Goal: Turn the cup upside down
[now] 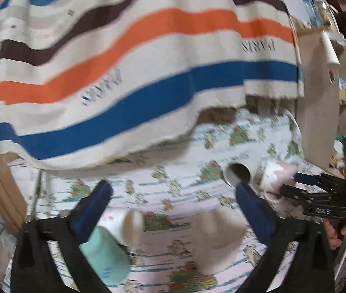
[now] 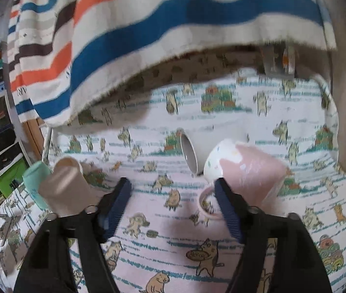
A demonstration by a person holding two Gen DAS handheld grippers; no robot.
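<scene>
The pink and white ceramic mug (image 2: 243,171) with a looped pink handle is lying tilted on the cartoon-printed pink and white tablecloth (image 2: 173,239), its white base pointing toward ten o'clock and its pink mouth end toward four o'clock in the right wrist view; the right gripper (image 2: 173,190) is standing wide open with nothing between its blue-padded fingers, its right finger (image 2: 226,205) crossing in front of the handle, so whether pad and handle are touching is hard to tell; a grey cylindrical cup (image 2: 189,151) is lying on its side just beside the mug at ten o'clock from it, its open mouth facing the camera; a beige tumbler (image 2: 62,185) and a mint-green cup (image 2: 35,183) are sitting near nine o'clock, blurred and overlapping; a hanging towel with orange, blue and brown stripes (image 2: 129,31) is filling the top and shading the table's far edge.

In the left wrist view the left gripper (image 1: 173,202) is likewise gaping wide and holding nothing; the mug (image 1: 276,175) is showing at three o'clock, partly hidden by the other gripper's black body; the mint-green cup (image 1: 104,256) is half covered by the left finger (image 1: 92,207); motion blur is smearing the towel's lettering.
</scene>
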